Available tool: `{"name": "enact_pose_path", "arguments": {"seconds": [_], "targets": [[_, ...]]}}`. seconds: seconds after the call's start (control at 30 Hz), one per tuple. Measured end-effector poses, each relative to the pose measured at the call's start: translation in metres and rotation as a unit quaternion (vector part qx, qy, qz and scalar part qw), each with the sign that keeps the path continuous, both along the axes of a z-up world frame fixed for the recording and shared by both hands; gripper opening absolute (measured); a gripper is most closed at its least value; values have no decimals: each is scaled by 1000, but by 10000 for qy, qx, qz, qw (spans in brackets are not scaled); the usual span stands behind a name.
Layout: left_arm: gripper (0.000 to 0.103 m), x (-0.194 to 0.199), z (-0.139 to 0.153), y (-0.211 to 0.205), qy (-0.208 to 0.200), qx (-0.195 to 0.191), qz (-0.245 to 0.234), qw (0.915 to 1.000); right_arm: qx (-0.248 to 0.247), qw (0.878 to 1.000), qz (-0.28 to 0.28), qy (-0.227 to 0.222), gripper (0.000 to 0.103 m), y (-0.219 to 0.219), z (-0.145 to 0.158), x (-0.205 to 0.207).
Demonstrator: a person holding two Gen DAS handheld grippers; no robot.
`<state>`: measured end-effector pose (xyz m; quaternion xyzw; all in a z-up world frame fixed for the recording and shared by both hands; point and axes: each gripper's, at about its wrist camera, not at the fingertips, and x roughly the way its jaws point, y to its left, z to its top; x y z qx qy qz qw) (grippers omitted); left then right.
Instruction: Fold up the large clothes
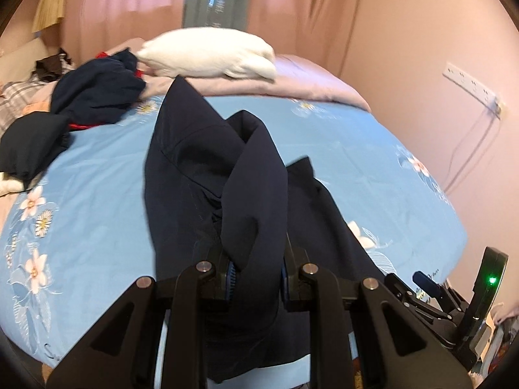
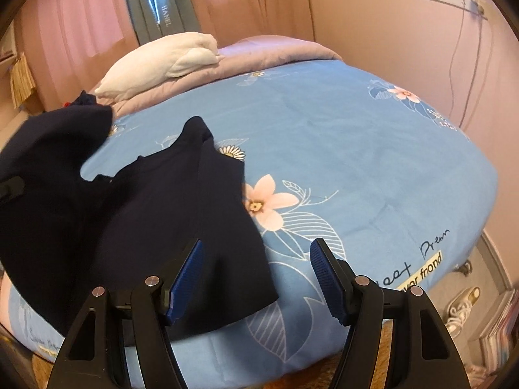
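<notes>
Left gripper (image 1: 258, 274): clamped on a fold of the navy garment (image 1: 207, 175), cloth bunched between the blue pads.
Right gripper (image 2: 256, 278): jaws apart, nothing pinched; left pad (image 2: 185, 282) over the garment's hem, right pad over bare sheet.
Garment: spread lengthwise on the bed (image 2: 356, 149), one flap lifted and doubled over the middle.
Bedsheet: light blue, floral print.
Pile of dark clothes (image 1: 97, 94): far left of bed.
White pillow (image 1: 211, 53): at the head, on lilac quilt (image 1: 308, 81).

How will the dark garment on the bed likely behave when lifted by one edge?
Probably floppy: the dark garment drapes in soft folds from the left gripper. Likely to sag and trail, since the rest lies on the blue bedspread.
</notes>
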<state>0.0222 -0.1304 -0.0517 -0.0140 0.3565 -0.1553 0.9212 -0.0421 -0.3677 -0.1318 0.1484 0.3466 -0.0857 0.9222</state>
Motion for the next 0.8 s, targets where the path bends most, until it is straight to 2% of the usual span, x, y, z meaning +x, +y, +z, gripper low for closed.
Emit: {"name": "enact_pose_path", "arguments": {"seconds": [0.13,0.3,0.53,0.63,0.7,0.77,0.8], "targets": [[20,7,-21,-26,232,120,-280,9993,71,10000,-33,33,68,-7,-4,1],[20,18,-58,-50,722,197,-558,9956,194,9997,-96,111,68,-17,-10,1],[24,30,-102,-63,1332,163,-660,9888,318,9993,-105,187,68,-25,-17,0],[30,27,-103,-64,1336,113,-737,9882,351,9992,-80,183,68,-26,-17,-1],[41,24,-97,-62,1363,-61,-856,9869,361,9992,-53,174,68,-25,-17,-1],[58,22,-90,-58,1469,-342,-986,9836,353,9993,-19,148,68,-23,-16,-2],[61,19,-84,-55,1482,-496,-1060,9820,347,9993,-12,141,68,-23,-15,-2]]}}
